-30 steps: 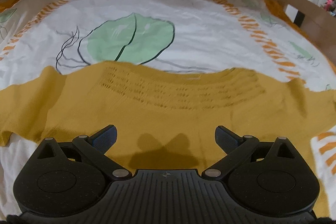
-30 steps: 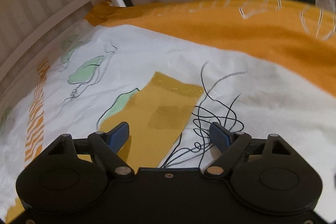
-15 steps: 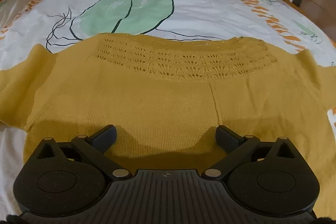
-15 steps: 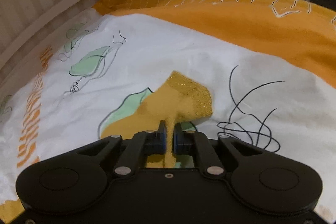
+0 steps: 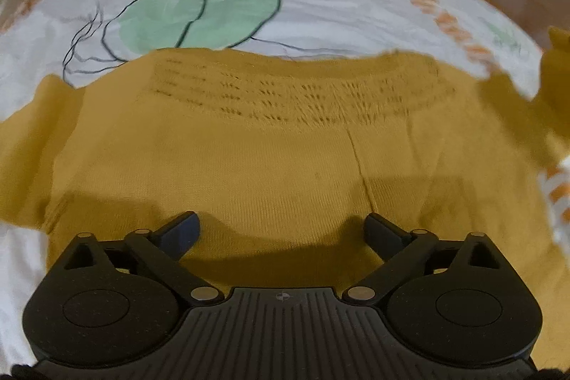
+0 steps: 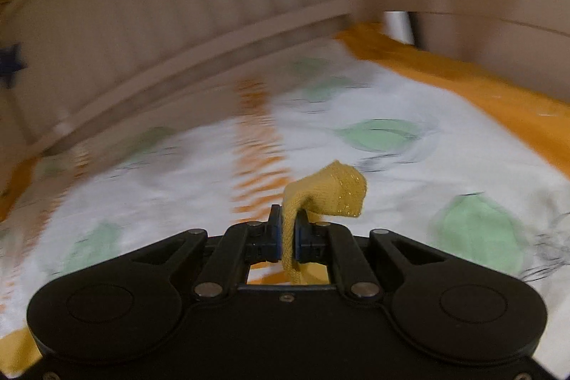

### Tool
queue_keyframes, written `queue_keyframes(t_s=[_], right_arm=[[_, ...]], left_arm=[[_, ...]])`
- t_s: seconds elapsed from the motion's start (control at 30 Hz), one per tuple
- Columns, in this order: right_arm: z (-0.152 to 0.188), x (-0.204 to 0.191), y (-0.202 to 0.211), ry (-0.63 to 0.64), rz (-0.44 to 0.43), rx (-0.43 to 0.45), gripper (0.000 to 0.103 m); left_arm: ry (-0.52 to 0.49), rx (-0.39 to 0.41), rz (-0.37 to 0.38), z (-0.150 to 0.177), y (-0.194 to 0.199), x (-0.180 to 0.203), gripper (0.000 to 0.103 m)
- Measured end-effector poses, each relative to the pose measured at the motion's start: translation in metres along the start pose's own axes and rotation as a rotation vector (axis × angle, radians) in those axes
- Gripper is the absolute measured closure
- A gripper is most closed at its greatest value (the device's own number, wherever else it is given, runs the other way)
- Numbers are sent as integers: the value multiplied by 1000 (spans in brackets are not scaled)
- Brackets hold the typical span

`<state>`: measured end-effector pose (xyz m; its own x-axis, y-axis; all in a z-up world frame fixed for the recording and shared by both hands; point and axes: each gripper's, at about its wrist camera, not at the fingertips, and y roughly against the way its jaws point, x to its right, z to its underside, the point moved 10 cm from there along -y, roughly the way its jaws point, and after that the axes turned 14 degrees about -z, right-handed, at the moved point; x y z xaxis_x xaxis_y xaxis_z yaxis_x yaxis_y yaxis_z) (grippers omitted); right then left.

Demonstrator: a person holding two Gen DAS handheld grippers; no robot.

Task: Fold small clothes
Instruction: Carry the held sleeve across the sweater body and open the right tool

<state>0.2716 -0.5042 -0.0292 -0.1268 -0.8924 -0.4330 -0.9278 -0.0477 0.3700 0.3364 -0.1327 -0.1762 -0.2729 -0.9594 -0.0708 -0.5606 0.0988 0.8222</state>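
Right wrist view shows the right gripper (image 6: 288, 228) pinching the sweater's sleeve cuff (image 6: 331, 189) above the bed (image 6: 409, 187), ready to fold inward, while the left gripper (image 5: 283, 230), jaws spread and just narrowing, hovers over the yellow sweater (image 5: 249, 159).

A home bedroom, with a made bed filling the view

A white bedsheet (image 5: 320, 6) printed with green leaves and orange dashes is covering the mattress, a pale wooden bed frame (image 6: 199, 59) is curving behind it, and an orange blanket (image 6: 481, 88) is lying along one edge.

The sweater (image 5: 249, 166) lies spread on the bed (image 5: 320, 6) across mid-frame; its sleeve end (image 6: 331, 191) sits centre-frame between the right tongs (image 6: 288, 230).
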Motion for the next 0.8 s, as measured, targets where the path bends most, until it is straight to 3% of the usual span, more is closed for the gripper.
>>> queue_keyframes(t_s=[0.03,0.27,0.53,0.8], right_arm=[[3,-20,-3,5,-37,-7,90],[51,-136,-34,47,-241,-105,90],[129,-237,-69,106,-350,-200,90],[194,-297,-95,179,-394,-278,87]], left_arm=[[32,-2,14,-3,4,-5,18],[166,97,4,-42,45,-48,17],[278,220,19,-83,92,-100,16],[430,163,57,-85,80,-137,16]])
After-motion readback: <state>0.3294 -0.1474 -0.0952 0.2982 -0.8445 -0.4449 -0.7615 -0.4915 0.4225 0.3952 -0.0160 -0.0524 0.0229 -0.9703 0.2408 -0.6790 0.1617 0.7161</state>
